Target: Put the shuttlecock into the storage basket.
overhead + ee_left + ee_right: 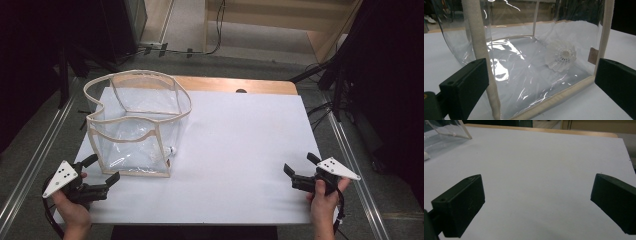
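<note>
- At the table's near edge, in the high view, a person's 2 hands each hold a gripper: the left gripper (104, 170) at about 7 o'clock on the sheet, the right gripper (300, 167) at about 4 o'clock, well apart from each other.
- The left gripper's jaws stand spread, empty, and aimed at the near-left lower corner of the bag (135, 127); 1 jaw tip sits just beside the bag's bottom trim, though contact cannot be told.
- In the left gripper view, the bag's cream corner strip rises just behind the left jaw, and the bottom edge runs toward the right jaw at 3 o'clock.
- The right gripper's jaws are also spread and empty, hovering over bare white sheet (544, 167); in the right gripper view, a corner of the bag shows far off at 10 o'clock.
- Farther in, the bag stands upright with its mouth open, on the sheet's left half at about 10 o'clock; its walls are clear plastic edged in cream trim.
- A white shuttlecock (561, 56) lies on its side on the bag's floor, near the right wall as the left gripper view shows it, cork end toward the camera.
- Beyond the sheet, a strip of the wooden table (235, 84) shows at 12 o'clock.
</note>
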Available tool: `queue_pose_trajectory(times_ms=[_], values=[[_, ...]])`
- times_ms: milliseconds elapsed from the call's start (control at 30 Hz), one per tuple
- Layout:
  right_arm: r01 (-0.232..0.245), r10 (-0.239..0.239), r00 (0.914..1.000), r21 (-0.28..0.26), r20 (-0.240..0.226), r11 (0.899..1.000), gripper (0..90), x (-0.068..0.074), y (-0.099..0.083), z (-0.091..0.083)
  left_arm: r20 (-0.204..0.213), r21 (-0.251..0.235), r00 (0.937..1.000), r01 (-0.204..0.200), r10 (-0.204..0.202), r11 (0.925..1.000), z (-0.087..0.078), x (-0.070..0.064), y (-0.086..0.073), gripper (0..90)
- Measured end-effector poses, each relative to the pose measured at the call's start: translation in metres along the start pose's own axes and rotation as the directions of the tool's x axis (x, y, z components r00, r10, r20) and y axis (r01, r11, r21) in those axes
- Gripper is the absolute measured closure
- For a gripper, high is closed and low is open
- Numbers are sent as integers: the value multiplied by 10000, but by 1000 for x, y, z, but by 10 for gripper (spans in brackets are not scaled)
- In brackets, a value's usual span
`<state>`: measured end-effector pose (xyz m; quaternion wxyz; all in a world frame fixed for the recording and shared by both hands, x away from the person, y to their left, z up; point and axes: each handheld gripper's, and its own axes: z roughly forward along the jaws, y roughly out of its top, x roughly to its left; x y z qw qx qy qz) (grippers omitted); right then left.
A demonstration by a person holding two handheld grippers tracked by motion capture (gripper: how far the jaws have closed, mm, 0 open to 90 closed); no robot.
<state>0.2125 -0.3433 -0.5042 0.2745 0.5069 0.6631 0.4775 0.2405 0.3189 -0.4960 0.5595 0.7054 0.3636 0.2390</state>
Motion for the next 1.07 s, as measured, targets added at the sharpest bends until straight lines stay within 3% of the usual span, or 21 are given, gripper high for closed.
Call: queue_pose_trajectory(times_ms=[467,667,1067], values=[[-368,368,9993,-461,-11,9983,0,-12,-10,-10,44,-76,10000,76,-76,9999,-1,1,0,0],[-289,306,9990,-496,339,9984,0,-9,-13,-8,46,-89,10000,72,-72,9999,-1,1,0,0],[-298,310,9992,-485,235,9984,0,-10,-13,-7,42,-83,10000,70,-70,9999,-1,1,0,0]])
